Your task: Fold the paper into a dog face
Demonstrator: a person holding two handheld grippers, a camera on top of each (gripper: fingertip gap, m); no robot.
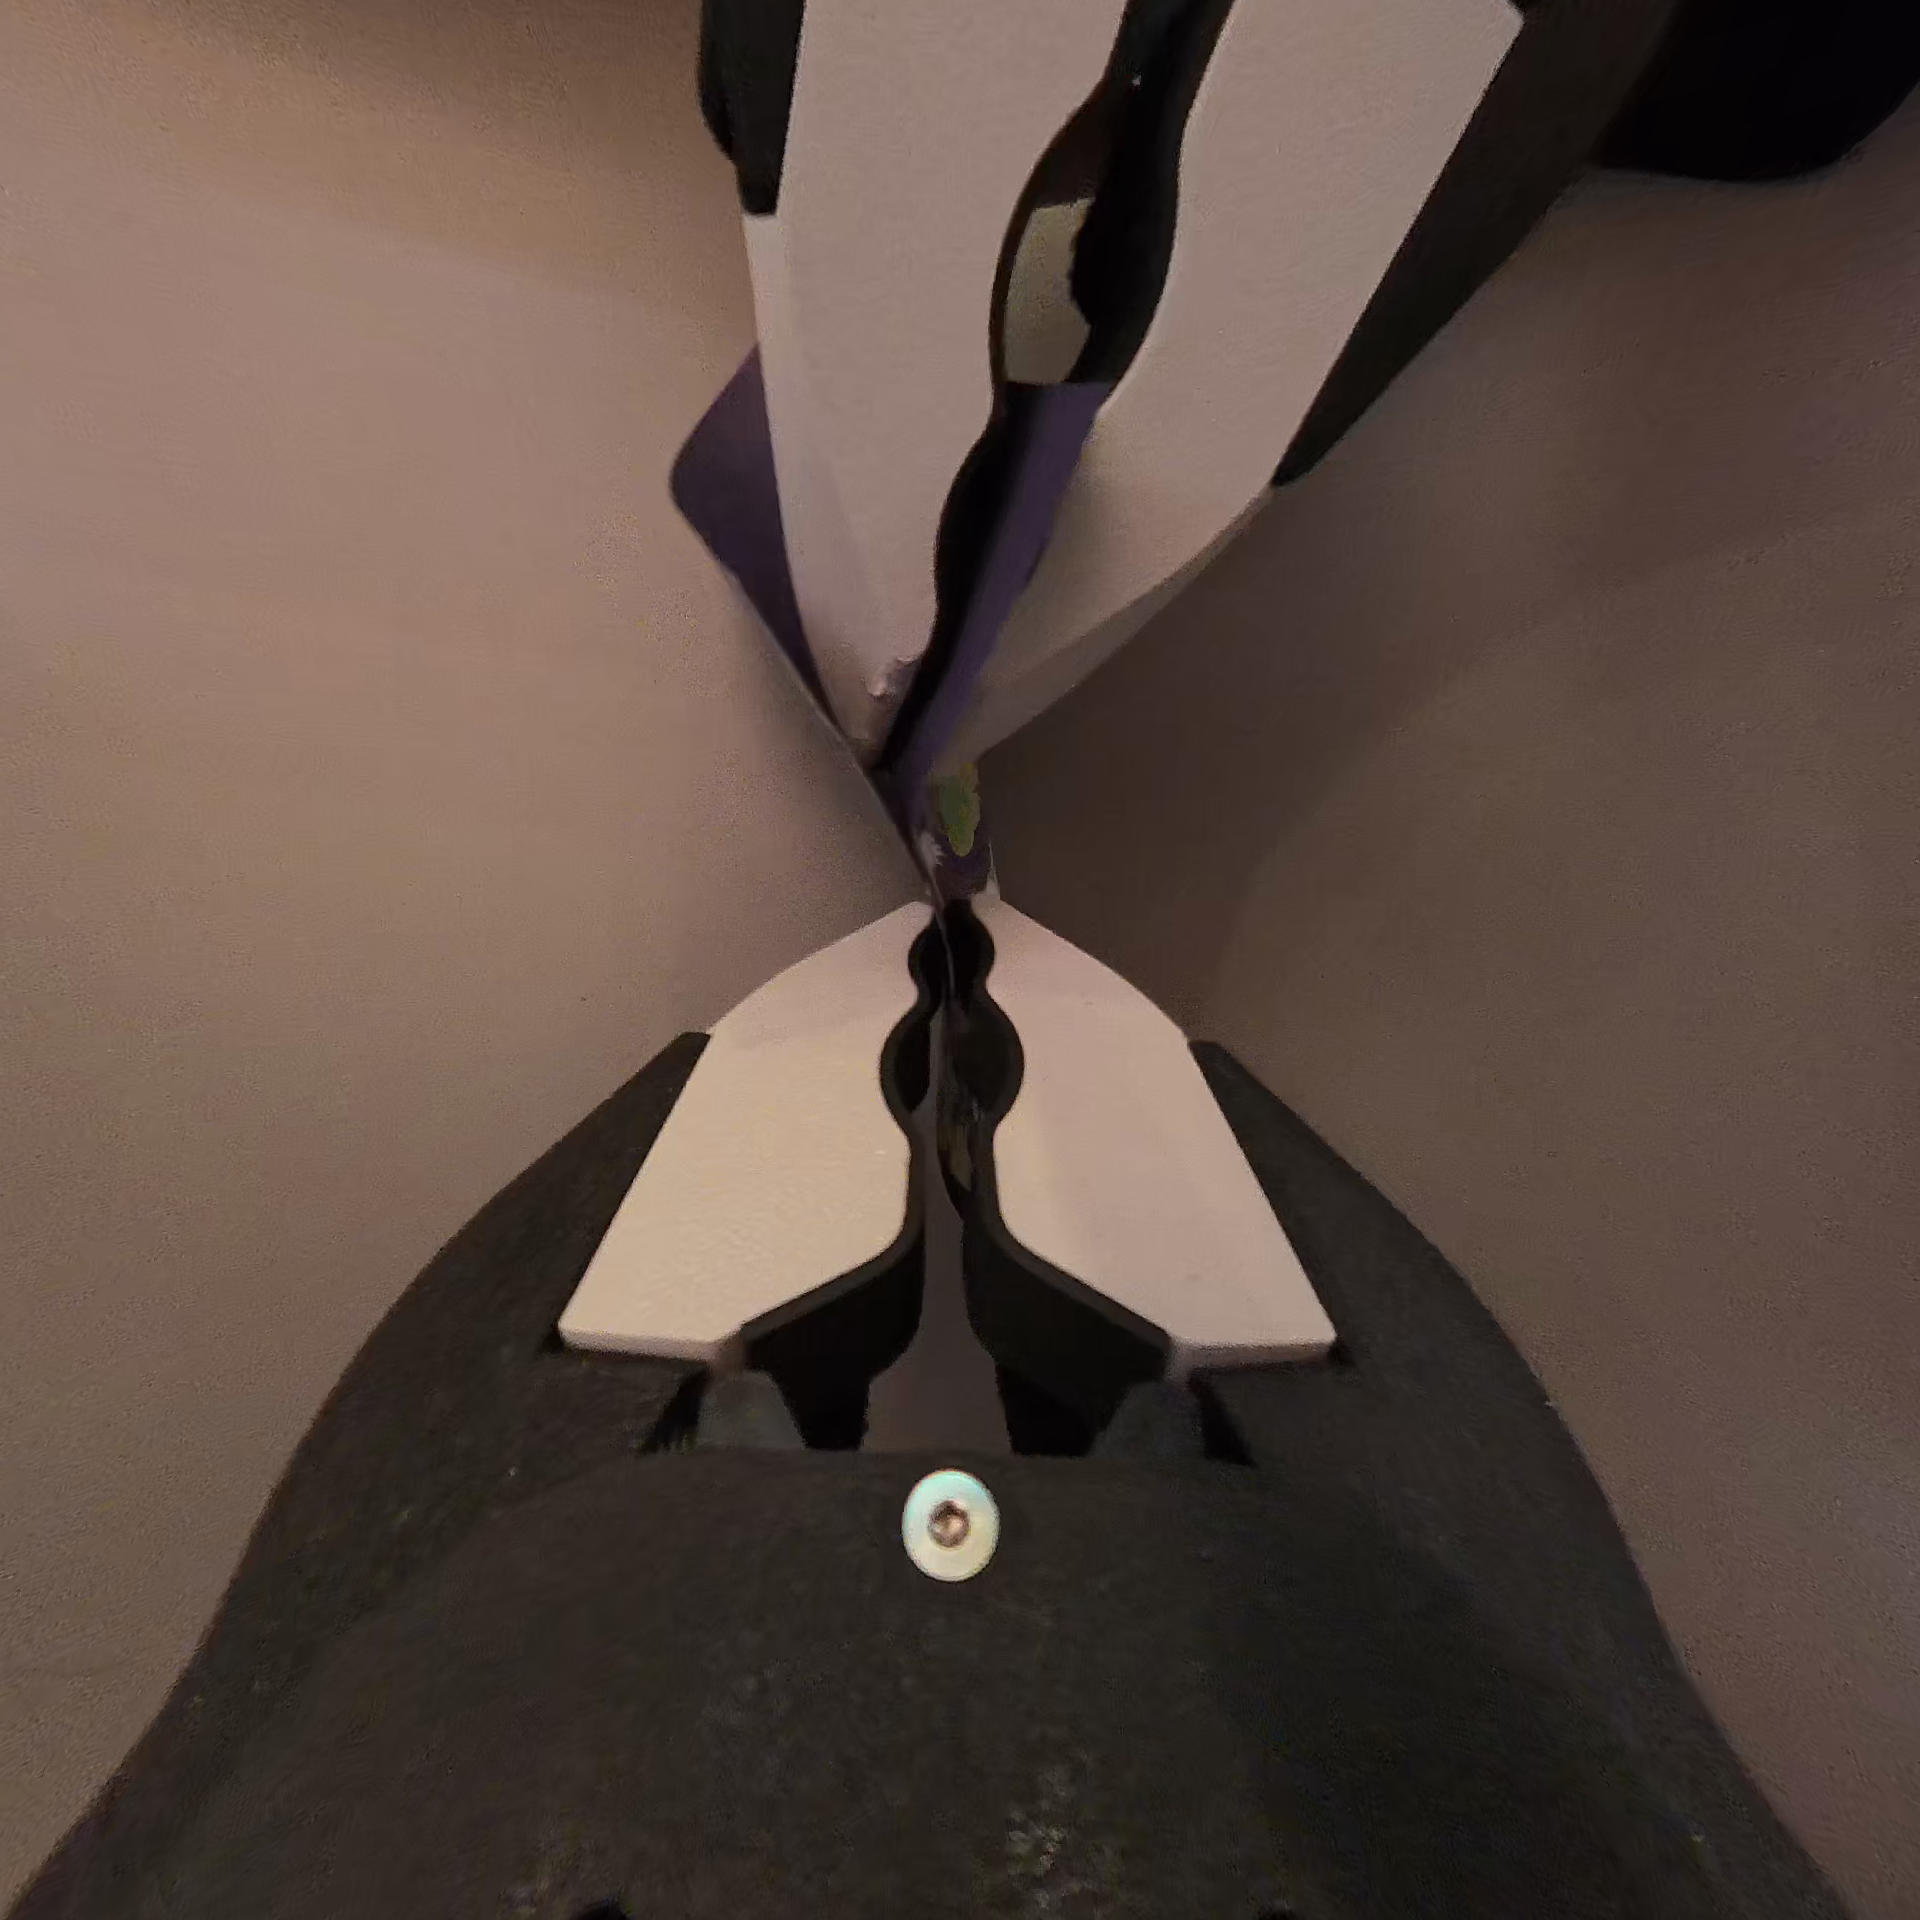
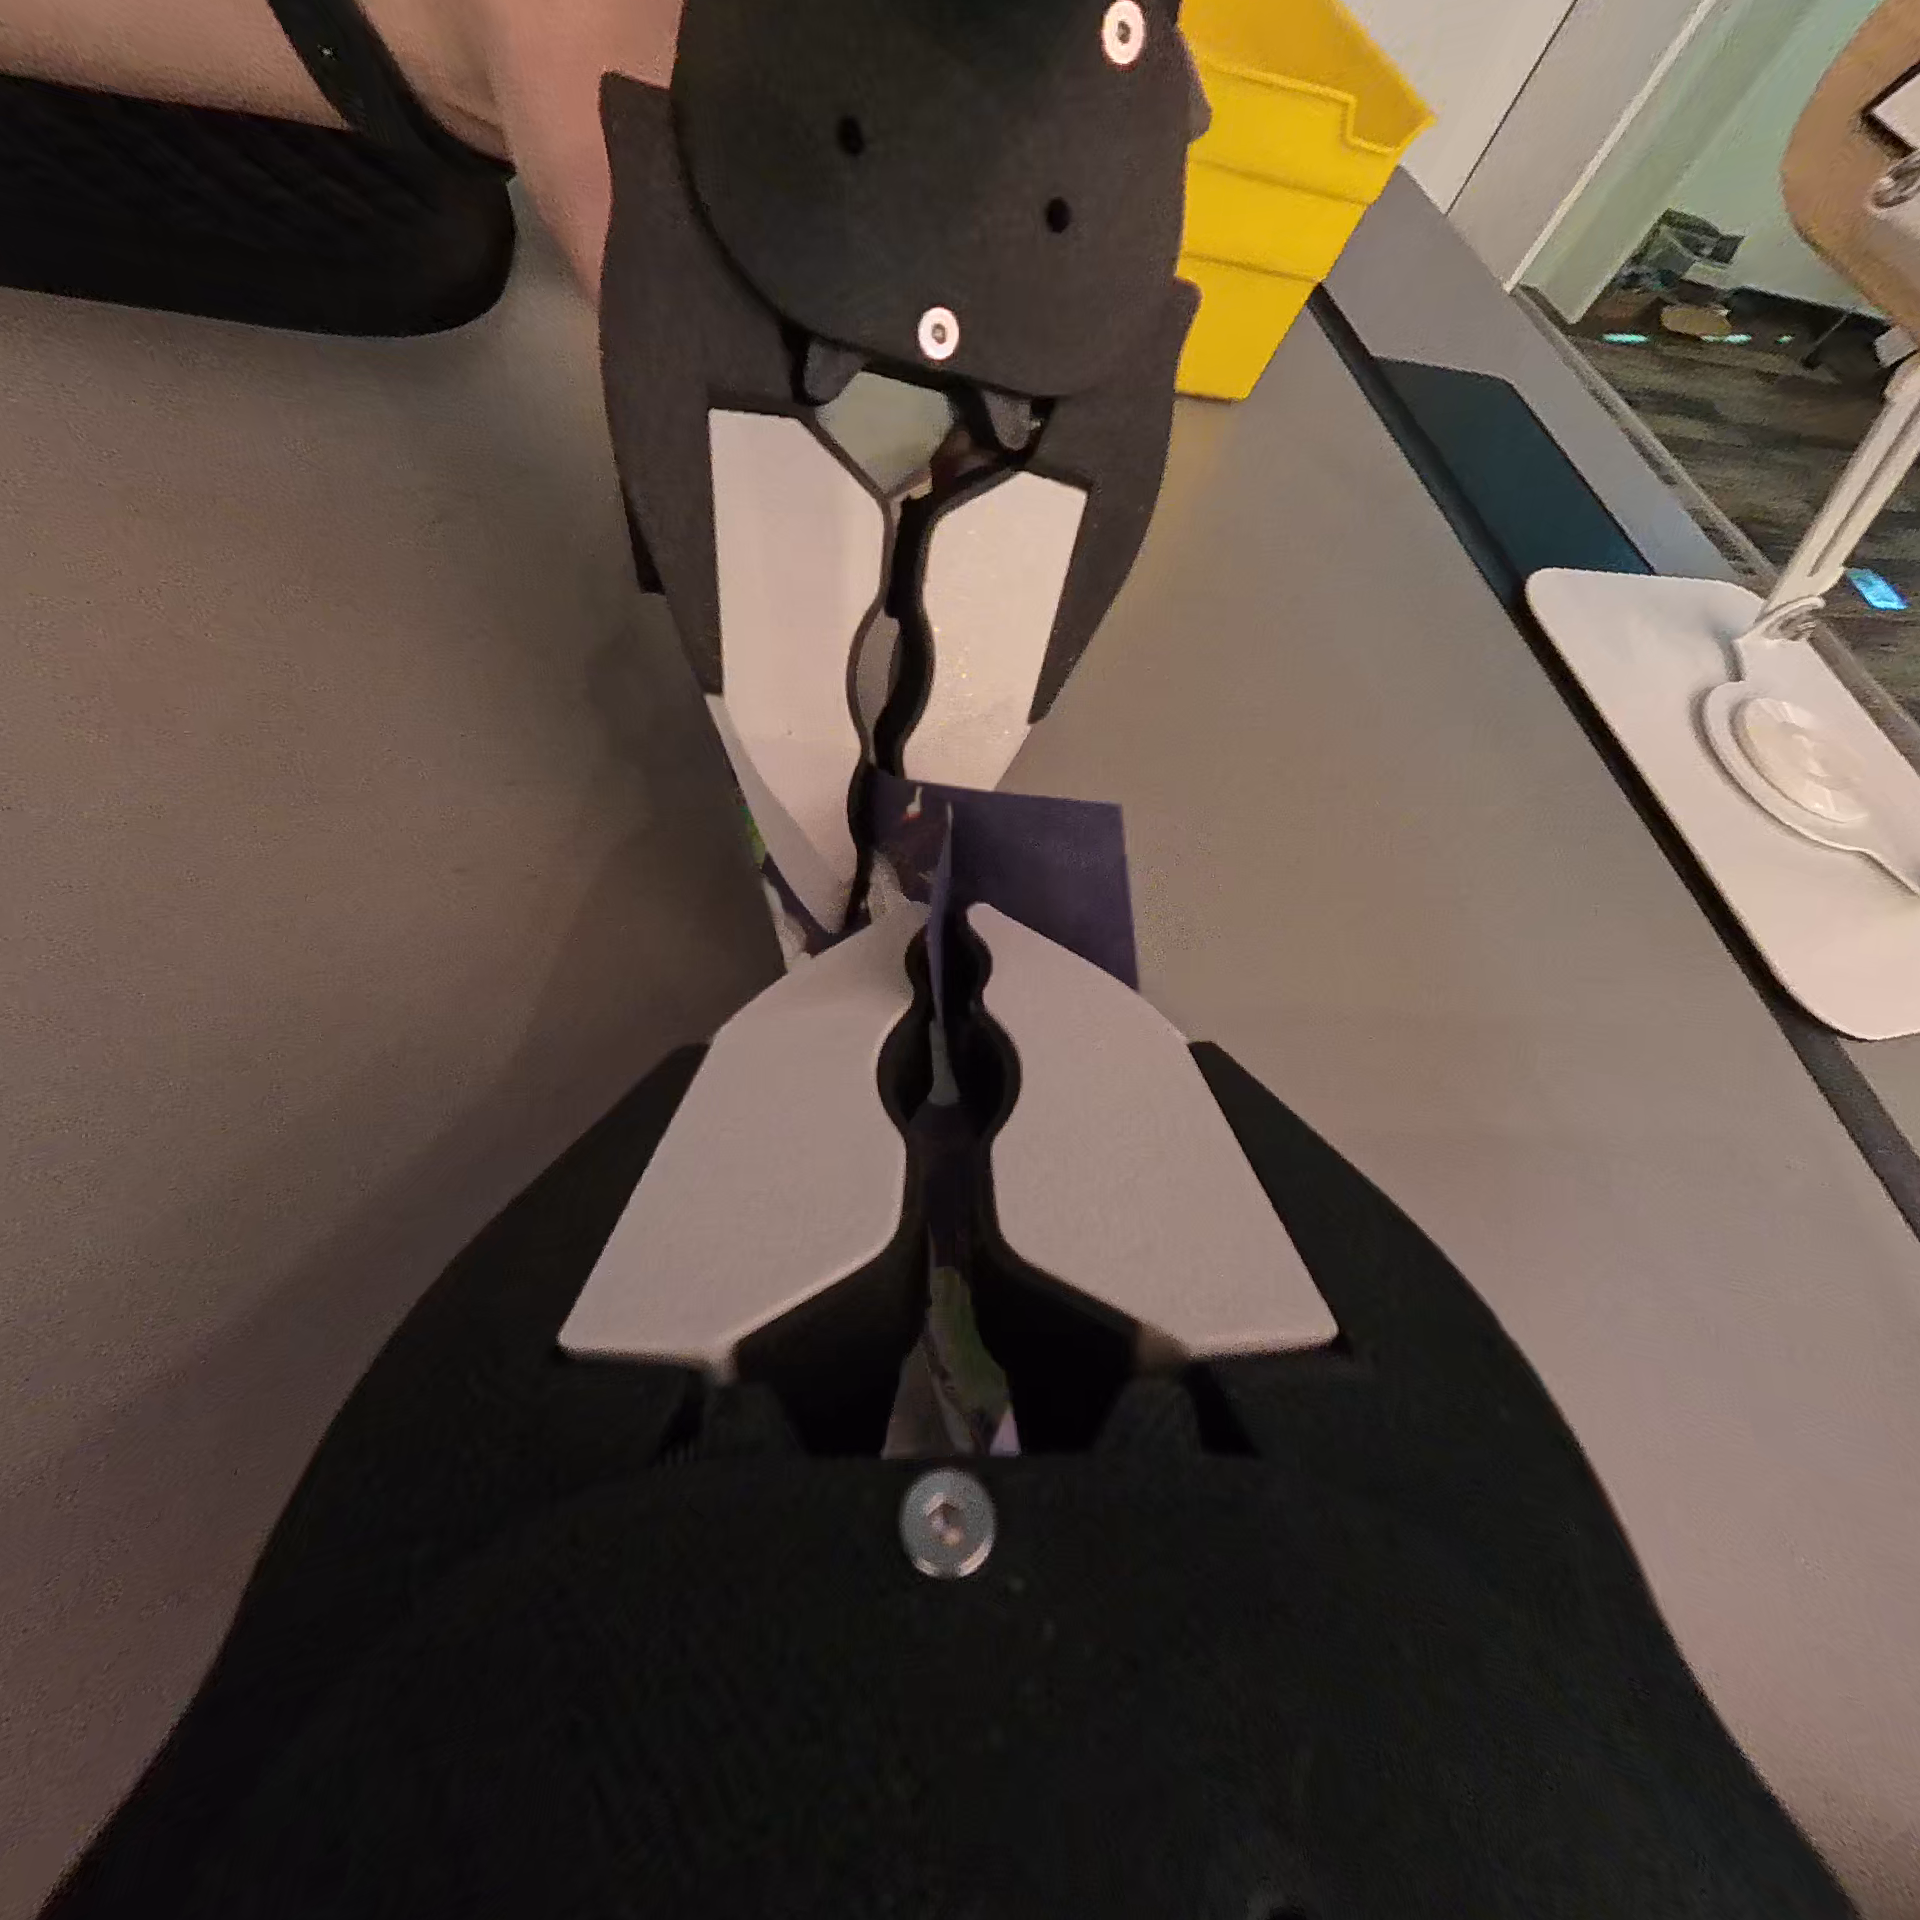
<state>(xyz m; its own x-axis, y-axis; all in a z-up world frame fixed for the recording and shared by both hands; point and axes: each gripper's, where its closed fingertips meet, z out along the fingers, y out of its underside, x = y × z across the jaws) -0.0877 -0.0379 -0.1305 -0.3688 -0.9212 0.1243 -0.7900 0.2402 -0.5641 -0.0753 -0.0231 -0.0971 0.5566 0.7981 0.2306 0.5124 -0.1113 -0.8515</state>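
A dark purple paper (image 2: 1049, 873), printed with green and white on one side, is held up over the grey table (image 2: 1403, 1039) between both grippers. My right gripper (image 2: 945, 920) is shut on a folded edge of the paper, which runs back between its fingers. My left gripper (image 2: 862, 904) comes in from the far side, tip to tip with the right one, and is shut on the same paper. In the left wrist view, my left gripper (image 1: 951, 914) pinches a thin edge of the paper (image 1: 717, 488). The right gripper (image 1: 899, 758) clamps it just beyond.
A yellow bin (image 2: 1278, 197) stands at the far end of the table. A white stand base (image 2: 1745, 769) lies at the right edge, with a dark panel (image 2: 1496, 478) behind it. A person's arm (image 2: 540, 125) is at the top left. Left and right tips are no more than a few centimetres apart.
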